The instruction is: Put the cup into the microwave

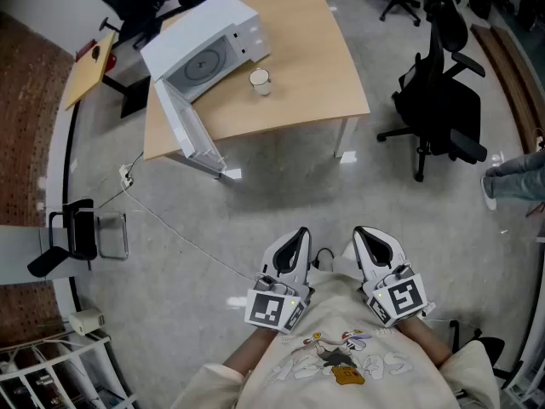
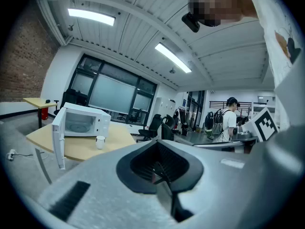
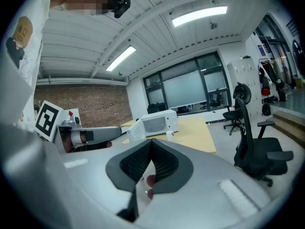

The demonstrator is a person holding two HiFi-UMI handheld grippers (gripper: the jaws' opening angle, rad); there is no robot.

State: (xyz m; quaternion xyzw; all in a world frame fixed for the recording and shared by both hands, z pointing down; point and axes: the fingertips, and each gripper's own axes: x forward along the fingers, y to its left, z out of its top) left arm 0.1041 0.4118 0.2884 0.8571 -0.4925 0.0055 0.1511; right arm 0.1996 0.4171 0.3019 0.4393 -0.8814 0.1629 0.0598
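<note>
While the small white ceramic cup (image 1: pixel 260 81) is standing on the pale wooden table (image 1: pixel 317 66) beside the open white microwave (image 1: pixel 213 49), left gripper (image 1: pixel 292 244) and right gripper (image 1: pixel 371 244) are hanging well apart from it, jaws closed, empty. Cup is likely handling light, stiff, slick, breakable — squeezing across its body suits.

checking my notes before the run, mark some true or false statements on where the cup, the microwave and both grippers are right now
1. The cup stands on the table beside the microwave. True.
2. The microwave's door is closed. False: it is swung open.
3. The left gripper holds the cup. False: its jaws are shut on nothing, close to the person's body and far from the table.
4. The right gripper is shut and empty. True.
5. In the head view, a black office chair stands to the right of the table. True.
</note>
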